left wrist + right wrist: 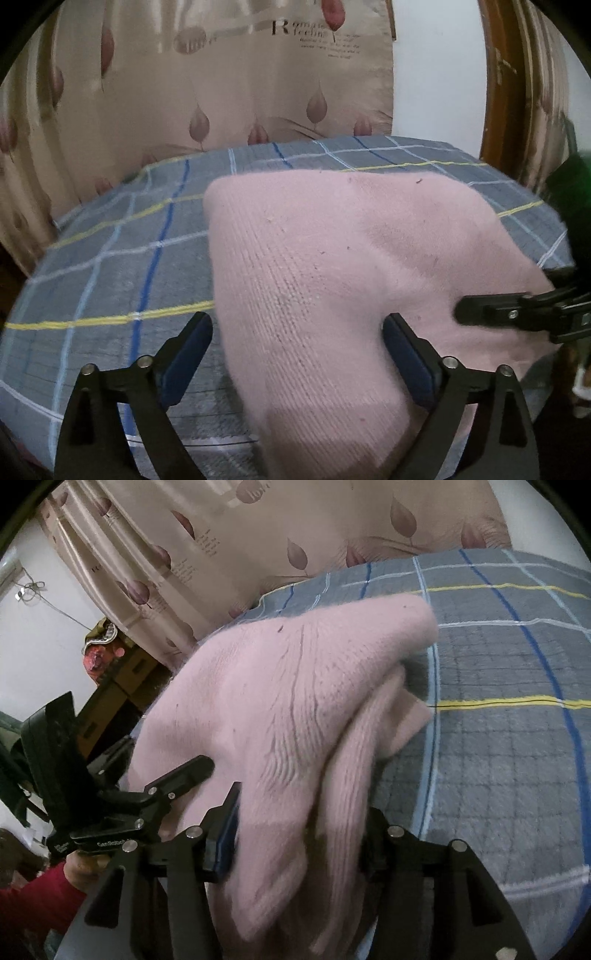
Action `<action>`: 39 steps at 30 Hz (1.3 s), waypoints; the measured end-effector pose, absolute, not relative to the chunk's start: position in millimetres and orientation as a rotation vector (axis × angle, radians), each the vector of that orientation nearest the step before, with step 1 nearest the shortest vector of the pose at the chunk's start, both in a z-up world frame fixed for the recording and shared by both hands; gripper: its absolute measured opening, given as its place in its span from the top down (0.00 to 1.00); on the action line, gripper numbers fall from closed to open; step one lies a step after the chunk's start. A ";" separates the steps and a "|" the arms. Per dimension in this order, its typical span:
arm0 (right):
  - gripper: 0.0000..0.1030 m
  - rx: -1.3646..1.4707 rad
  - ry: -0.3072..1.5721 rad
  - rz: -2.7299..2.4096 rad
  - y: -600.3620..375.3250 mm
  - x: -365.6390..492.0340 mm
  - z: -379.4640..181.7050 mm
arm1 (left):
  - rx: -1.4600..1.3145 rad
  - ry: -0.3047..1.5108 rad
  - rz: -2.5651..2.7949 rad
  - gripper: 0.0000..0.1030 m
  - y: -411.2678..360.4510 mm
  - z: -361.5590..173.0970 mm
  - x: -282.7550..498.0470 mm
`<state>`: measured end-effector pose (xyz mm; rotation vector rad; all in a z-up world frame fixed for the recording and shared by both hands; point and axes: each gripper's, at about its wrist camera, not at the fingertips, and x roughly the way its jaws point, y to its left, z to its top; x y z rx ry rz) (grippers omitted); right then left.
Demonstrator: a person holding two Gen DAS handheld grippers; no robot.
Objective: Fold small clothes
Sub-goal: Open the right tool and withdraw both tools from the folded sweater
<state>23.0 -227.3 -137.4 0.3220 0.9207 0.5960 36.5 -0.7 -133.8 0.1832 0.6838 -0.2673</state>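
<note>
Pink knitwear is the single garment (332,266) in view, one fuzzy piece spread over a grey plaid blanket (110,266) crossed by blue, pale blue and yellow lines. In the left wrist view it covers the middle and right of the blanket, with its near end passing between the two blue-padded fingers of the left gripper (297,334). Those fingers are held wide apart, one on each side of the knit, and no squeeze on the cloth is seen.

In the same view the right gripper (476,312) enters from the right edge, its dark tip lying against the pink fabric at the near right.

In the right wrist view the garment (295,686) is seen lifted and doubled over, one layer draped above another, with a rounded corner pointing far right over the blanket (517,738). A bunched fold is drawn down between the two fingers of the right gripper (303,834) and is pinched there; the right finger is largely hidden by cloth. The left gripper (181,775) is seen at the left, its tip beside the garment's edge, held by a hand (86,867) with a red sleeve (33,904).

One patterned curtain (221,92) with pink leaf shapes hangs beyond the far edge of the blanket.
</note>
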 end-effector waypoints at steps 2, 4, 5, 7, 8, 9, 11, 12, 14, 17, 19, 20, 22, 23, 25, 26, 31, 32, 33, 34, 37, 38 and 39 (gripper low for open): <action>0.49 0.307 0.911 0.580 -227.8 16.7 -133.5 | 0.218 0.656 -0.226 0.06 -3.2 -132.2 30.6; 0.49 0.282 0.886 0.560 -229.3 5.0 -125.4 | 0.243 0.638 -0.173 0.04 -5.2 -129.8 24.7; 0.49 0.270 0.870 0.553 -229.9 -0.8 -120.7 | 0.251 0.630 -0.156 0.04 -5.7 -128.1 21.1; 0.49 0.244 0.823 0.545 -232.2 -15.4 -107.8 | 0.255 0.611 -0.150 0.04 -4.6 -122.5 15.9; 0.48 0.232 0.806 0.540 -233.0 -20.8 -102.1 | 0.255 0.594 -0.153 0.04 -4.5 -117.9 11.9; 0.48 0.220 0.791 0.530 -233.9 -26.9 -96.1 | 0.257 0.582 -0.149 0.04 -4.8 -114.2 8.6; 0.46 0.219 0.767 0.525 -237.2 -34.7 -87.3 | 0.255 0.549 -0.149 0.04 -6.5 -102.7 0.6; 0.46 0.223 0.759 0.524 -237.7 -37.4 -84.3 | 0.248 0.534 -0.156 0.04 -6.9 -97.5 -2.8; 0.44 0.230 0.737 0.524 -239.8 -43.6 -76.4 | 0.223 0.506 -0.166 0.00 -6.2 -84.1 -10.5; 0.42 0.224 0.713 0.531 -238.7 -51.6 -64.4 | 0.189 0.499 -0.185 0.00 -6.1 -67.6 -18.0; 0.41 0.217 0.699 0.537 -238.5 -58.8 -57.8 | 0.166 0.501 -0.198 0.00 -6.1 -59.8 -22.0; 0.40 0.216 0.691 0.541 -238.7 -61.3 -54.1 | 0.156 0.507 -0.206 0.00 -6.8 -55.8 -23.3; 0.40 0.213 0.679 0.545 -237.7 -63.4 -49.0 | 0.139 0.509 -0.218 0.00 -7.7 -50.4 -25.3; 0.39 0.211 0.674 0.547 -237.9 -64.9 -46.7 | 0.130 0.512 -0.227 0.00 -8.4 -47.4 -26.7; 0.39 0.207 0.673 0.548 -238.4 -66.2 -44.6 | 0.110 0.521 -0.246 0.00 -8.3 -43.6 -25.8; 0.38 0.206 0.672 0.547 -237.9 -68.2 -43.7 | 0.103 0.522 -0.254 0.00 -8.6 -42.3 -27.4; 0.37 0.197 0.673 0.550 -236.1 -70.7 -44.2 | 0.084 0.516 -0.284 0.00 -9.4 -35.2 -31.1; 0.37 0.197 0.674 0.550 -236.2 -70.9 -44.8 | 0.080 0.521 -0.293 0.00 -9.5 -34.6 -31.5; 0.37 0.198 0.675 0.552 -236.3 -70.5 -45.1 | 0.074 0.527 -0.305 0.00 -9.6 -34.2 -31.1; 0.37 0.198 0.676 0.552 -236.3 -70.3 -45.3 | 0.067 0.536 -0.315 0.00 -9.5 -34.5 -30.8; 0.37 0.201 0.679 0.551 -237.4 -69.6 -44.9 | 0.051 0.557 -0.335 0.00 -9.5 -36.8 -27.4; 0.36 0.200 0.679 0.552 -237.5 -69.3 -44.9 | 0.051 0.557 -0.311 0.00 -9.3 -38.4 -26.7; 0.36 0.199 0.679 0.551 -237.7 -69.1 -45.0 | 0.057 0.549 -0.274 0.00 -9.6 -39.8 -27.7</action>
